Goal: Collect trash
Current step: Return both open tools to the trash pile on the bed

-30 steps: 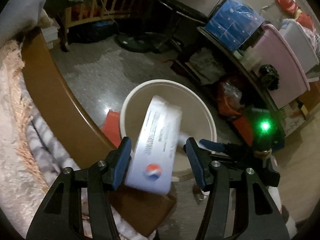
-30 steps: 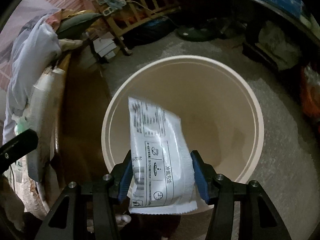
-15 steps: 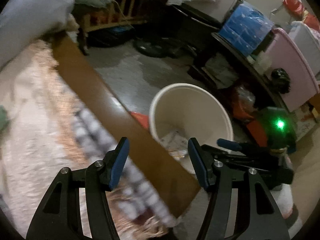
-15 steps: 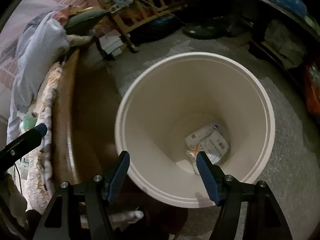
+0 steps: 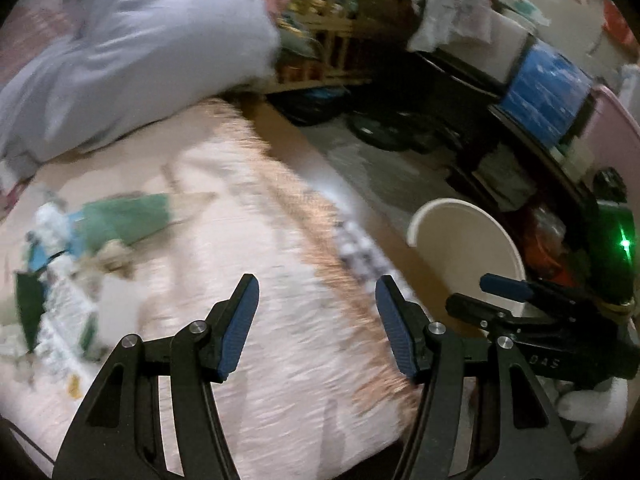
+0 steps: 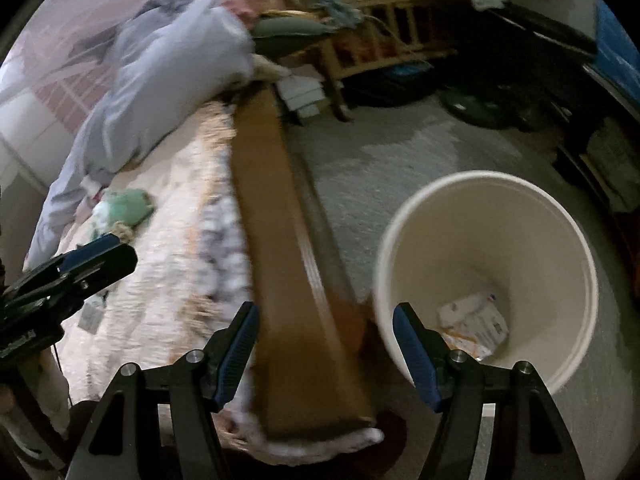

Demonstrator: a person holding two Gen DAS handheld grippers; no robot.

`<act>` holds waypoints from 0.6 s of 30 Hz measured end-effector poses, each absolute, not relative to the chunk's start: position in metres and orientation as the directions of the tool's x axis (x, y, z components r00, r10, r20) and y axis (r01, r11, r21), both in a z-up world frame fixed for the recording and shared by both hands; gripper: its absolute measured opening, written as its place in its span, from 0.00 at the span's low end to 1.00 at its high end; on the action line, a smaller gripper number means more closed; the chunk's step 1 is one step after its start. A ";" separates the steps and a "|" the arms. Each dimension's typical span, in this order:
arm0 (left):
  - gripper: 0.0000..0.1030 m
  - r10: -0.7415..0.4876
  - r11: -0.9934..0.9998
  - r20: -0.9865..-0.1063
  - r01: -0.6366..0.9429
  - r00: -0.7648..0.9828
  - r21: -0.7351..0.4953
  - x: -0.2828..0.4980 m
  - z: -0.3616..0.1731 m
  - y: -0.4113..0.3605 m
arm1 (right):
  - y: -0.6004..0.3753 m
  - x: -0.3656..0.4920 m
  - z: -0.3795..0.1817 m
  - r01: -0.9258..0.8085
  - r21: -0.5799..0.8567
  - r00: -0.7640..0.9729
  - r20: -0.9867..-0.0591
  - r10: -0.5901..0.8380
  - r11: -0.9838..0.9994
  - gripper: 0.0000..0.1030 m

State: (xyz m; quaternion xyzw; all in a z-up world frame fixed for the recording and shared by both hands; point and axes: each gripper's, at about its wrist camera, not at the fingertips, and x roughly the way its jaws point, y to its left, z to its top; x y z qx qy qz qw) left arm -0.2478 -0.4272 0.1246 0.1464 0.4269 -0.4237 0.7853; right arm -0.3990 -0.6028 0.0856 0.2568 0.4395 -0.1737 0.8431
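- Left gripper (image 5: 316, 320): jaws apart at a moderate gap, nothing between the blue pads, touching nothing. It hangs over the pink blanket (image 5: 248, 280) on the bed.
- Right gripper (image 6: 324, 344): jaws have just been opening and now stand apart, empty. Gap frames the brown bed rail (image 6: 280, 264); left pad over the blanket edge, right pad in front of the bin's near rim. No contact that I can see.
- Cream bin (image 6: 576, 248) stands upright on the grey floor (image 6: 380, 160), just beside the bed rail. In the left wrist view the same bin sits at right, partly hidden behind the right gripper.
- Trash in the bin: white printed wrappers (image 6: 476, 320) lying at the bottom, with something orange under them; detail too small to read.
- Trash left on the bed: blurred green and white packets (image 5: 120, 224) scattered on the blanket, well left of the left gripper.
- Grey-blue bedding (image 5: 132, 52) heaped at the far end of the bed.
- Both views motion-blurred.
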 end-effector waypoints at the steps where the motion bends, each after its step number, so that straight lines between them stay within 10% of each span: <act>1: 0.58 -0.536 0.612 -0.792 0.781 0.292 -0.125 -0.245 0.126 -0.419 | -0.597 -0.394 0.087 0.508 0.280 0.556 -0.829 -0.062 0.815 0.66; 18: 0.58 -0.424 0.812 -0.770 0.577 0.477 -0.090 -0.176 0.134 -0.253 | -0.484 -0.293 0.098 0.265 0.273 0.566 -0.821 0.080 0.925 0.67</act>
